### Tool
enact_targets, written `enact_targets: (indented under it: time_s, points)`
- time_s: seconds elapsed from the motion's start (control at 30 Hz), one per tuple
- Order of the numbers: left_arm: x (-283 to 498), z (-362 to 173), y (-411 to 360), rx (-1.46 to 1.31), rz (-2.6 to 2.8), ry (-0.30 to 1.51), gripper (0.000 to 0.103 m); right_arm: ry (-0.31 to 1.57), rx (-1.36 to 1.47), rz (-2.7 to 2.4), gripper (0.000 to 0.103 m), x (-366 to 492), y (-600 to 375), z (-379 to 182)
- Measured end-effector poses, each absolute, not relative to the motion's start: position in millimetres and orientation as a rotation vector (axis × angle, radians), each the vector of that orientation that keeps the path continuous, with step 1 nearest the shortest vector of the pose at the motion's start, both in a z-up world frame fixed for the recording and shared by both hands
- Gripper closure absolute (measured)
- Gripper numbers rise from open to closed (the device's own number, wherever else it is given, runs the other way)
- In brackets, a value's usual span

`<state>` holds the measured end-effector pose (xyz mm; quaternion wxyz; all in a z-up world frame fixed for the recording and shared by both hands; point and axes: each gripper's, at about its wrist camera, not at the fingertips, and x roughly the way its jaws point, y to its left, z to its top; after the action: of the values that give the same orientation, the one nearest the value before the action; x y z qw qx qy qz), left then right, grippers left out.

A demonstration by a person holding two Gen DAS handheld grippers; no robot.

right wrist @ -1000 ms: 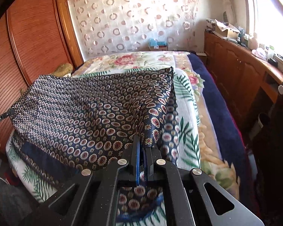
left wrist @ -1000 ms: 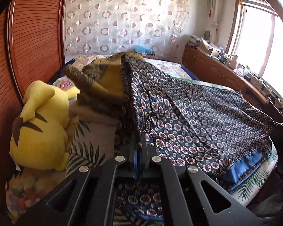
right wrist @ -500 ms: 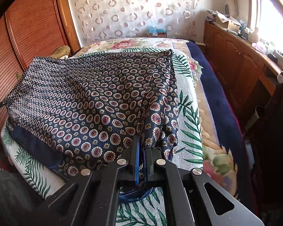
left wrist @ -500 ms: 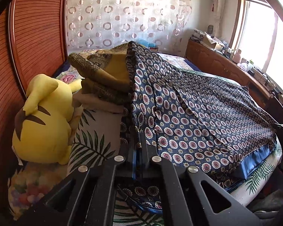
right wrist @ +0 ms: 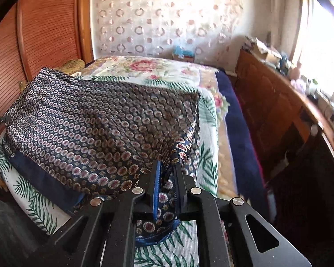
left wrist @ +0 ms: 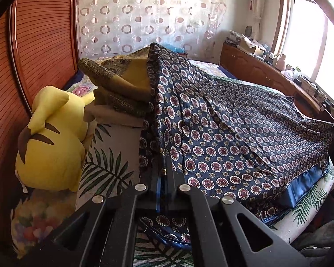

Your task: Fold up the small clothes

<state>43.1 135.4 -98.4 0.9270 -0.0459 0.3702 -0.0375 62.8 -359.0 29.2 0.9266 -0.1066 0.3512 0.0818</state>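
Holding the near corner of the patterned cloth, your left gripper is clenched tight on its edge, and the fabric runs up from the fingers toward 12 o'clock in the left wrist view. The cloth spreads across the bed toward 3 o'clock, with its plain blue hem at about 4 o'clock. At 9 o'clock a yellow plush toy lies against the wooden wardrobe. A pile of folded olive-gold fabric sits at 11 o'clock, touching the cloth's raised edge.

Your right gripper is opening: a gap shows between its fingers, and the cloth's other near corner still hangs between them, loose rather than pinched. In the right wrist view the cloth lies from centre toward 9 o'clock on the leaf-print cover. The wooden cabinet runs along 3 o'clock, and the curtain hangs at 12 o'clock.
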Motion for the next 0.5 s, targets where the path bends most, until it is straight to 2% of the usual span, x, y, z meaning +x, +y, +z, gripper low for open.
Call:
enact_targets:
  time_s: [0.03,0.07,0.13,0.27,0.43,0.47,0.5]
  points:
    - [43,-98,135,-0.094,-0.076,0.760,0.101,0.711,-0.220,0.174,0.082,62,-355,33]
    - [43,-98,135,-0.095,-0.075,0.760,0.101,0.703,-0.223,0.176,0.068,62,-352,35]
    - [42,-98,135,-0.096,-0.077,0.760,0.101,0.683,-0.215,0.196,0.060,58,-345,39]
    - [42,-99,134,-0.097,-0.074,0.768,0.101,0.663,-0.207,0.245,0.053,58,-330,41]
    - [44,-102,135,-0.108,-0.072,0.792,0.101,0.701,-0.204,0.313,0.052,70,-306,12]
    - [44,-103,135,-0.104,-0.070,0.796,0.098,0.714,-0.199,0.327,0.052,74,-300,5]
    - [44,-103,135,-0.100,-0.069,0.799,0.089,0.724,-0.192,0.343,0.052,77,-295,-3]
